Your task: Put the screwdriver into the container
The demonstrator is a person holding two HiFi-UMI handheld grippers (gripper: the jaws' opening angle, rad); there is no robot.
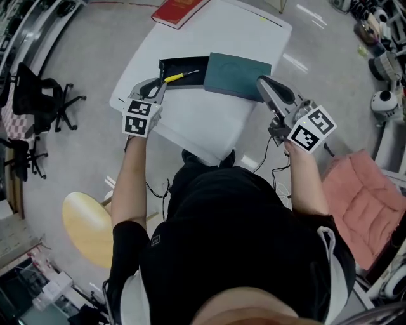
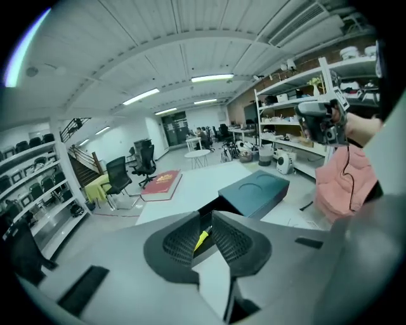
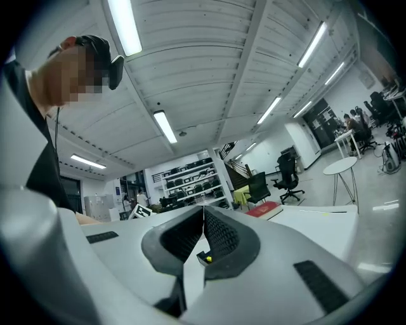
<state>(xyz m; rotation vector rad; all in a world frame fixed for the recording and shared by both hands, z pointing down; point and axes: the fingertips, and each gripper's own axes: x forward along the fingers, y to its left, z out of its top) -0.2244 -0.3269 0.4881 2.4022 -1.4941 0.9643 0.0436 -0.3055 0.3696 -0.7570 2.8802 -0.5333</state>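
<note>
A yellow-handled screwdriver [image 1: 181,76] lies inside the black open container [image 1: 166,63] at the table's far left. My left gripper [image 1: 158,84] hovers just short of the container's near edge with its jaws a narrow gap apart and nothing between them. In the left gripper view the screwdriver [image 2: 201,239] shows through the gap of that gripper [image 2: 205,216], with the container [image 2: 214,204] beyond. My right gripper [image 1: 262,82] hangs over the near right corner of a teal lid [image 1: 238,76]. In its own view it [image 3: 203,211] is shut and empty.
The white table [image 1: 209,120] also carries a red book [image 1: 179,9] at its far edge. The teal lid [image 2: 257,190] lies right beside the container. Office chairs [image 1: 38,95] stand at the left, a yellow stool [image 1: 89,225] near left and a pink cushion [image 1: 365,203] at the right.
</note>
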